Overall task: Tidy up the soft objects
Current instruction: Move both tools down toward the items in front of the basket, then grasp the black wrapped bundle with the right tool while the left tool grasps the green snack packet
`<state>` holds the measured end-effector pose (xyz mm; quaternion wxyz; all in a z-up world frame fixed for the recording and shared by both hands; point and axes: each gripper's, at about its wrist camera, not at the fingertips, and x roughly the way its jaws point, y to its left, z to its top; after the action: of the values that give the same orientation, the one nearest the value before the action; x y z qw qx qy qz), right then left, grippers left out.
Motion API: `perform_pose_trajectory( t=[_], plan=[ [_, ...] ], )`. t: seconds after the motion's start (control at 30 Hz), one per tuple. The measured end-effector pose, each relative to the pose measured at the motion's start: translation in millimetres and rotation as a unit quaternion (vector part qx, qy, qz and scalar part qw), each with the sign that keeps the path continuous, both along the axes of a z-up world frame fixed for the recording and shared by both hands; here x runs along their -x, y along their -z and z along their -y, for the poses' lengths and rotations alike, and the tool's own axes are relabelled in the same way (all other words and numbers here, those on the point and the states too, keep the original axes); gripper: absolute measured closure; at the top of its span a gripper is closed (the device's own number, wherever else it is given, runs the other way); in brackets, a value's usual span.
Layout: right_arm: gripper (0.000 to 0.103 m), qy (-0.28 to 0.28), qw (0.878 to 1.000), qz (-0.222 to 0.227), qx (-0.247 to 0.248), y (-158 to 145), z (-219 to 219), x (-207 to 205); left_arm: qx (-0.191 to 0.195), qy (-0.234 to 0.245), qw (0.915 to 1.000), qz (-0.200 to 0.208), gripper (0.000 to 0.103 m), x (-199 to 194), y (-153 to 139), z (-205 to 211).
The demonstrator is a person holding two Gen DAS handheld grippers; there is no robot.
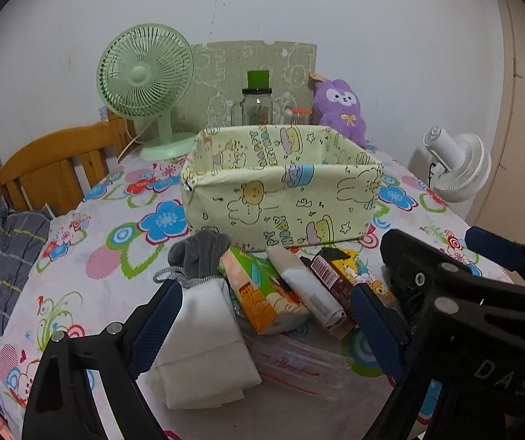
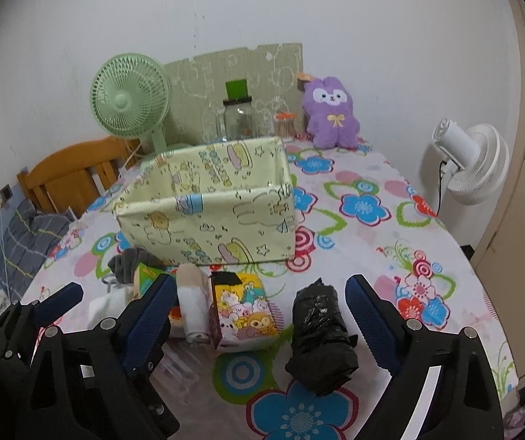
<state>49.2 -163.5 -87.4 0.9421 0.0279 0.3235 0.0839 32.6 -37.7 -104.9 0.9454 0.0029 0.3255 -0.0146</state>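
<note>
Now, with both jaws wide, lower your right gripper (image 2: pixel 258 315) squarely over the black bundle (image 2: pixel 321 341) before the fabric bin (image 2: pixel 207 220).

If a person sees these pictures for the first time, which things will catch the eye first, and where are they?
Probably the pale yellow fabric box with cartoon prints, open and apparently empty, in the middle of the flowered tablecloth. Behind it, a mint green desk fan stands at the left and a purple plush toy at the right, against the wall.
</note>
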Motion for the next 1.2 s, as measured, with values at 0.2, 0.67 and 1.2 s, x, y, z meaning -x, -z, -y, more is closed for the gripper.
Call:
perform_pose_trajectory(
  t=[0.2, 0.67, 1.2],
  plan=[
    [0.010, 0.000, 1.000, -0.019, 0.004, 13, -2, -6, 0.001, -0.004, 0.9999, -0.015, 0.013, -6, 9, -1],
    [0.013, 0.013, 0.999, -0.046, 0.009, 27, 5, -23, 0.010, 0.005, 0.9991, -0.040, 0.040, -23, 19, 2],
    [0.024, 0.038, 0.996, -0.076, 0.003, 43, 31, -36, -0.021, 0.007, 0.9985, -0.050, 0.048, -38, 25, 25]
  ],
)
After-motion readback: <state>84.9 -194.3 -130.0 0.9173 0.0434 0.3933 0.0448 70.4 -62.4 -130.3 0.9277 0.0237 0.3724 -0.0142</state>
